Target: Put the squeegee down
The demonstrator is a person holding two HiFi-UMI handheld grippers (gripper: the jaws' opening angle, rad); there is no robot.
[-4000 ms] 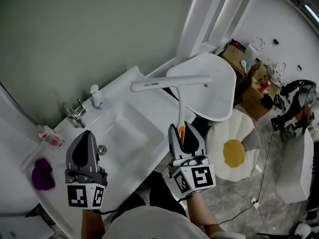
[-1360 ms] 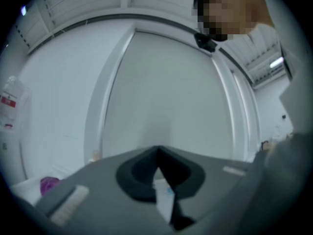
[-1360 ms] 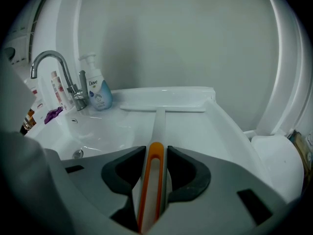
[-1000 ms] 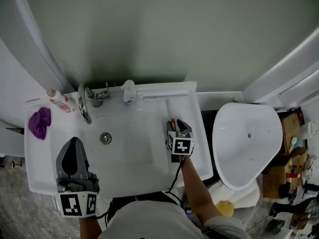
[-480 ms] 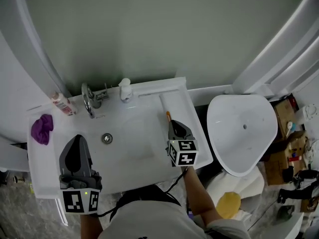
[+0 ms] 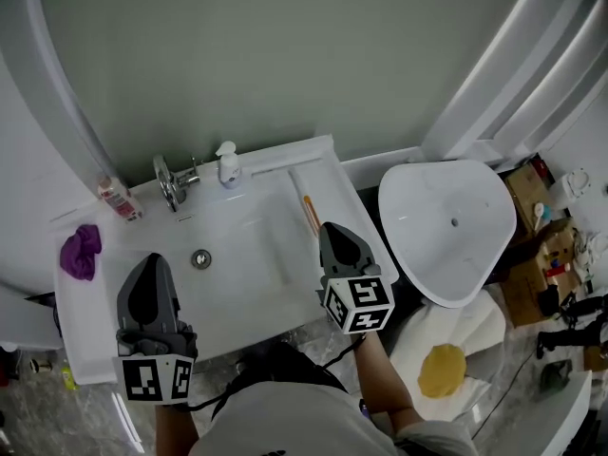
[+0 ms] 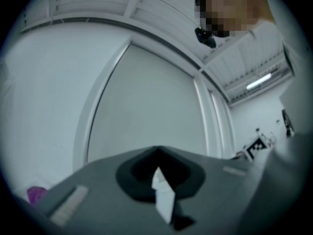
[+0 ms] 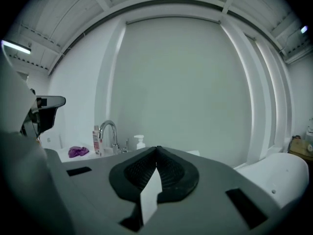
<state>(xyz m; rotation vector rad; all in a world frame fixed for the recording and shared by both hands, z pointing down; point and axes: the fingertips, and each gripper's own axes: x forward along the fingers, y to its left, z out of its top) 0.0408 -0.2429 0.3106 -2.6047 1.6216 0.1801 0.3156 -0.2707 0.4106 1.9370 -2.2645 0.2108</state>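
Observation:
The squeegee (image 6: 309, 213), a white blade with an orange handle, lies on the right rim of the white sink (image 6: 237, 297) in the head view. My right gripper (image 6: 332, 228) hangs just in front of it, apart from it, shut with nothing between its jaws. In the right gripper view its jaws (image 8: 156, 149) meet at a point, empty. My left gripper (image 6: 152, 260) is over the sink's front left and is also shut and empty. In the left gripper view (image 7: 156, 150) it points at the wall.
At the sink's back stand a chrome faucet (image 6: 169, 186), a soap dispenser (image 6: 227, 164) and a pink bottle (image 6: 118, 199). A purple cloth (image 6: 79, 251) lies at the left. A white toilet (image 6: 446, 226) stands at the right, with boxes and clutter beyond.
My right gripper has let go of the squeegee, drawn back and up from the sink's right rim and now stands shut and empty. The squeegee stays on the rim. My left gripper rose slightly.

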